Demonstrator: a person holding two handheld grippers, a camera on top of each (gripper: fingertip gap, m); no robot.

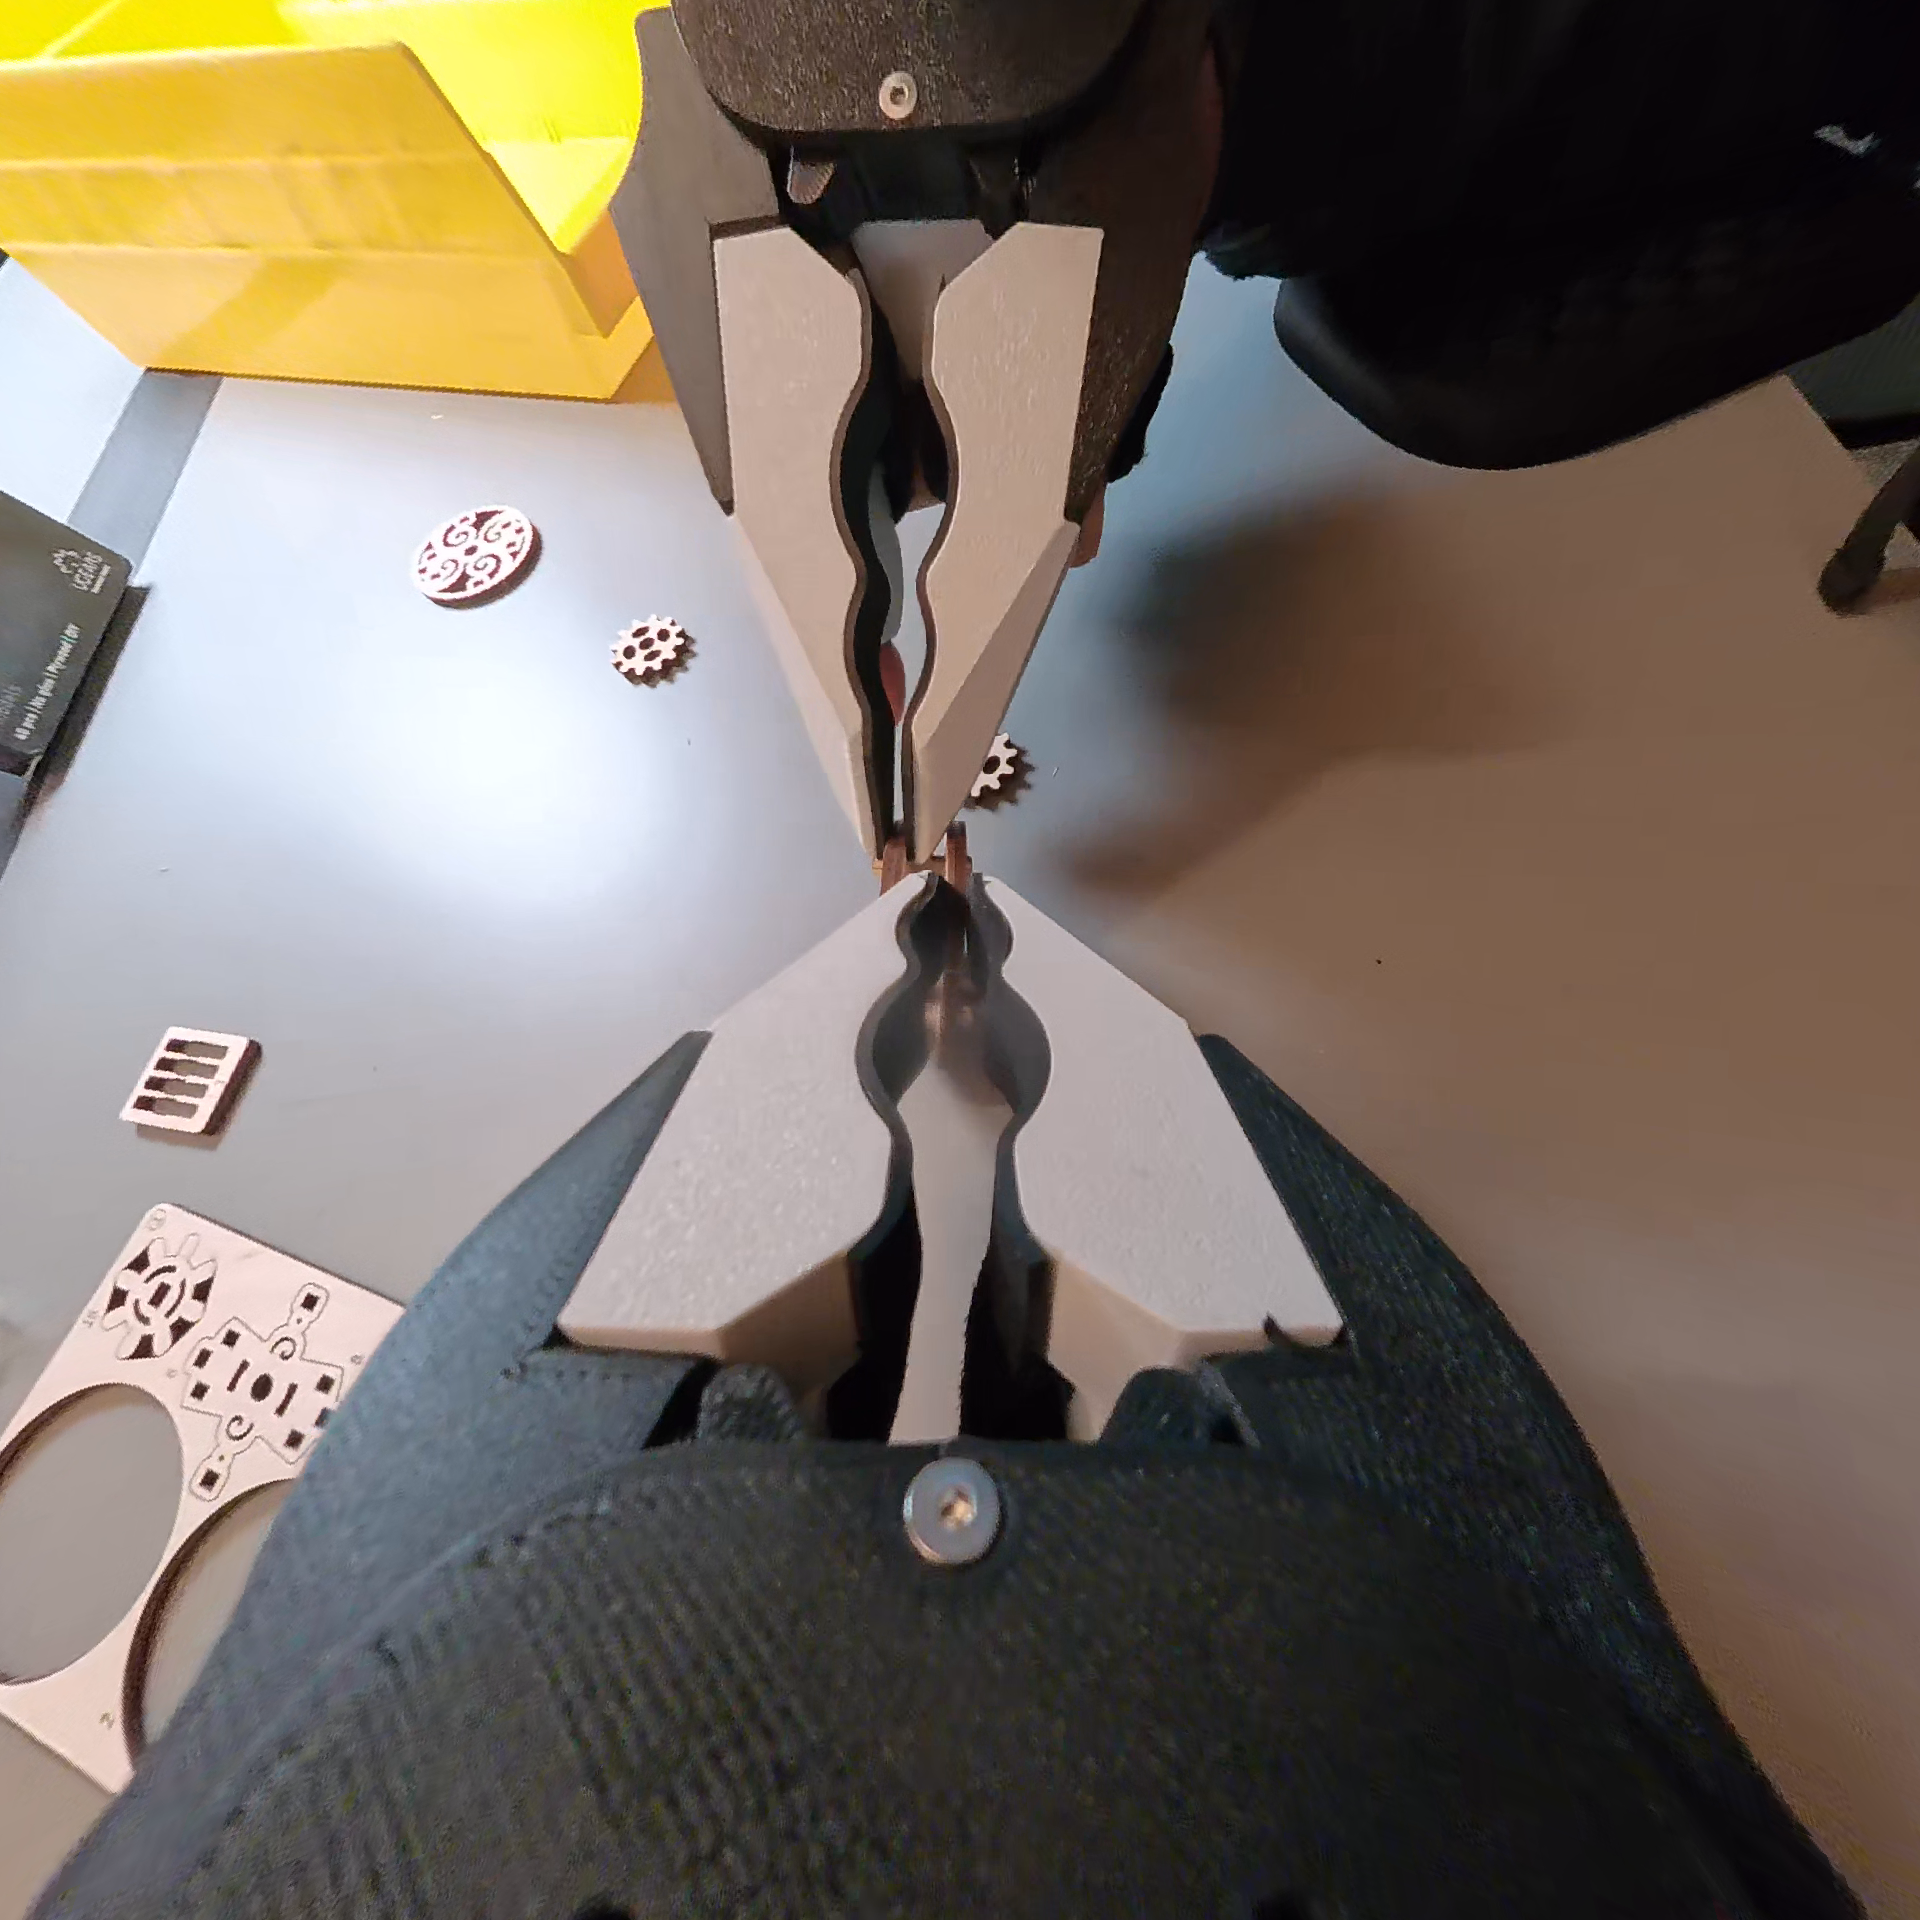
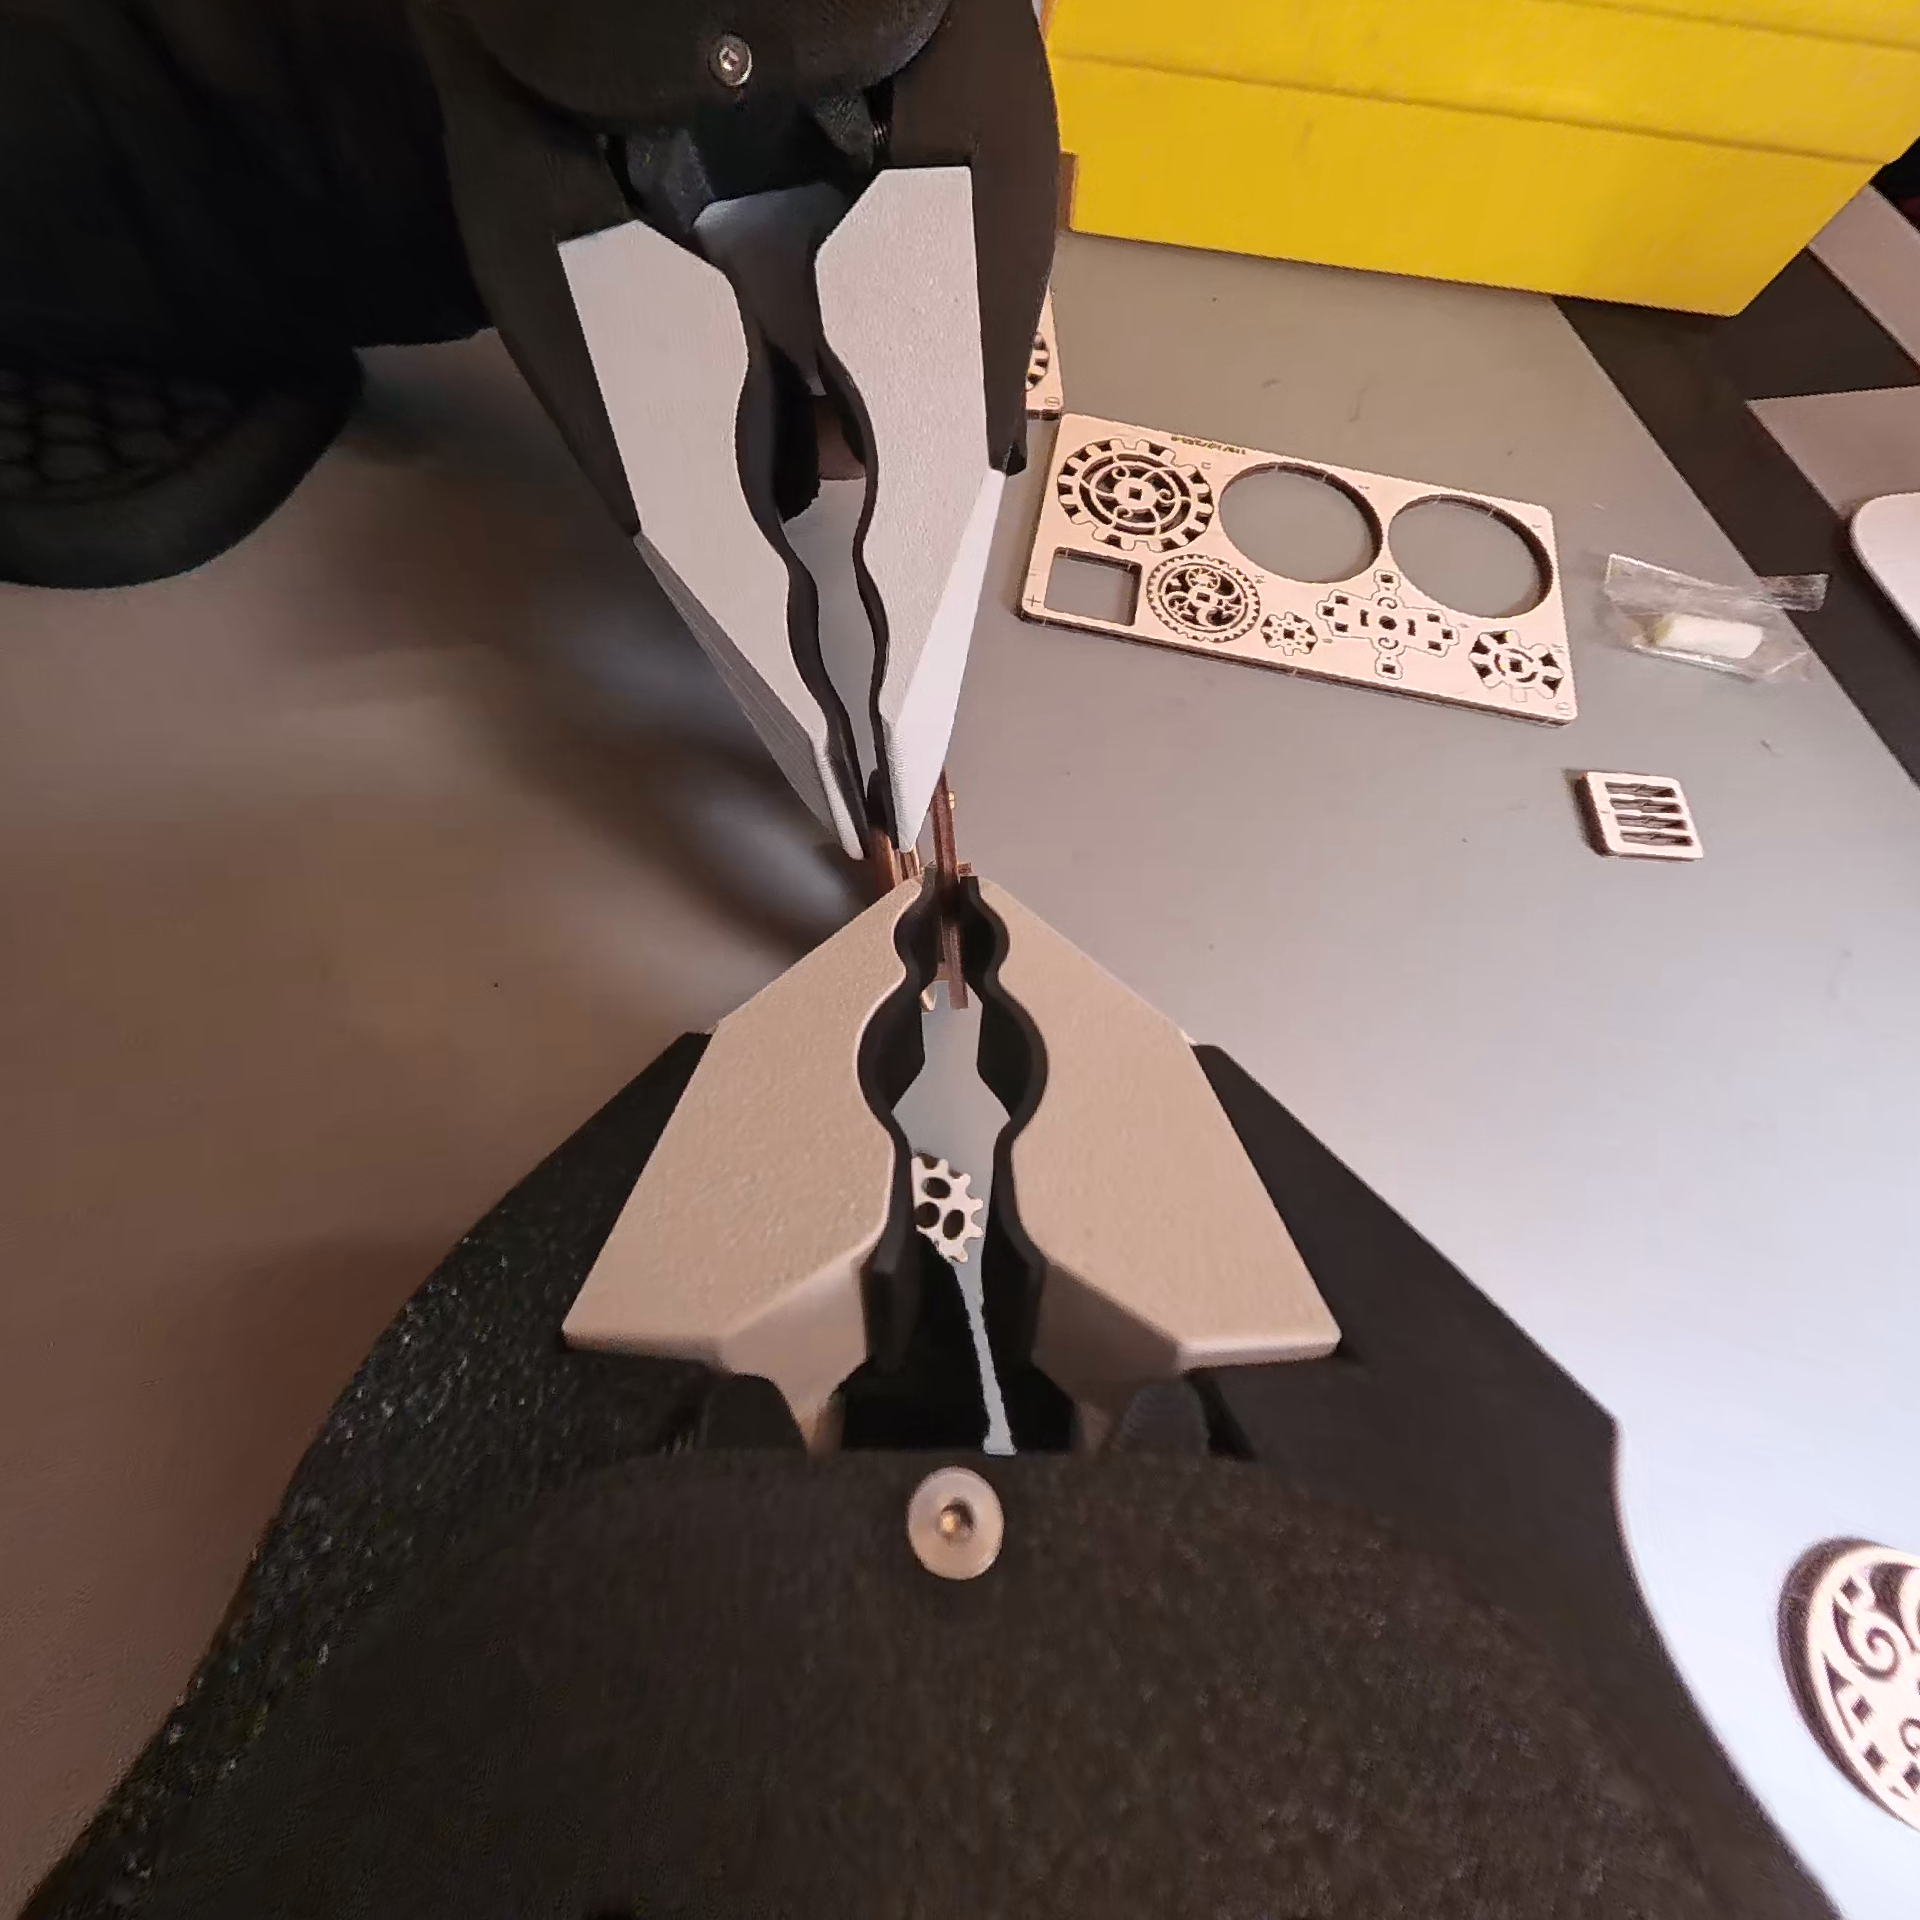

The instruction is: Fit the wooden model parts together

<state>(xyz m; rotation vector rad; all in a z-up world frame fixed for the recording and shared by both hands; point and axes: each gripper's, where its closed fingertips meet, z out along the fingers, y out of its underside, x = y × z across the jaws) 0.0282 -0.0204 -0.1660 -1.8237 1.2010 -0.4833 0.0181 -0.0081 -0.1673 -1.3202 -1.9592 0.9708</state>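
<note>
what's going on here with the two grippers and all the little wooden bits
A person is joining laser-cut model parts. The left gripper and right gripper meet tip to tip above the grey table, each pinching a thin wooden piece, edges touching. Loose gears, a slotted plate and the punched-out sheet lie around.

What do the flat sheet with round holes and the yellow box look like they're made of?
The sheet looks like thin pale plywood: dark, seemingly burnt cut lines suggest laser cutting. The yellow box is smooth, matte and uniformly coloured, probably plastic, though painted board can't be ruled out.
</note>
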